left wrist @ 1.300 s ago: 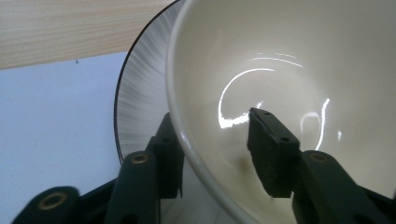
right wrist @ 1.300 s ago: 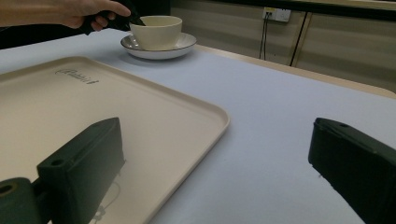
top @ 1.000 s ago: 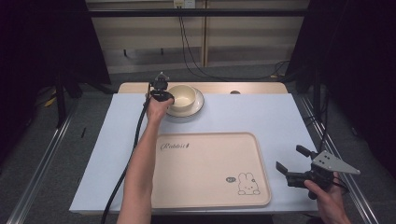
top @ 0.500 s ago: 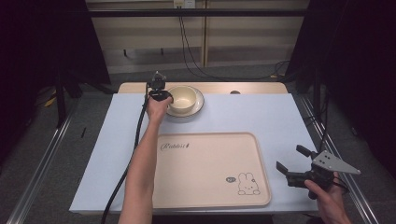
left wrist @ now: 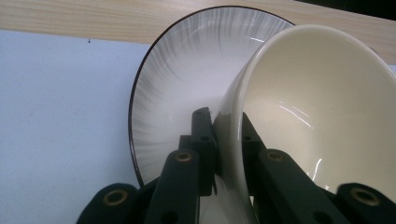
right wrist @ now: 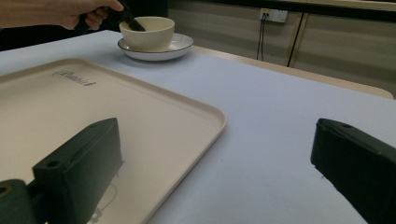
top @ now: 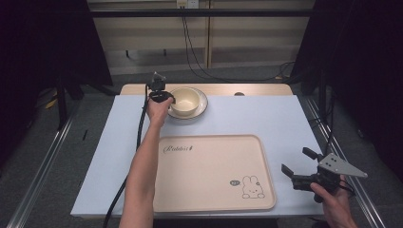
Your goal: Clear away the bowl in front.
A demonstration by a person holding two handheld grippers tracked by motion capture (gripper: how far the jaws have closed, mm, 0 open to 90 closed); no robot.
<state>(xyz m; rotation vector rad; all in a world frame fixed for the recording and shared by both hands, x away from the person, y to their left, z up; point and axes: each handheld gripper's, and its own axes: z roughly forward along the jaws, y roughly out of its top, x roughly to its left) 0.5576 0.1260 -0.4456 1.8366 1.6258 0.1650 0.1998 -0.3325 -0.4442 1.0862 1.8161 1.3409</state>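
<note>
1. Bowl (top: 185, 100) on plate (top: 201, 108), far left of desk (top: 266, 118); rim pinched, left gripper (left wrist: 223, 140) fingers clenched across the wall.
2. Lift straight up, keeping the plate still.
3. Carry level toward tray (top: 214, 190).
4. Right gripper (top: 297, 167): fingers released, idle beside tray.

Beige rabbit tray (top: 214, 171) on white table (top: 266, 118)
</note>
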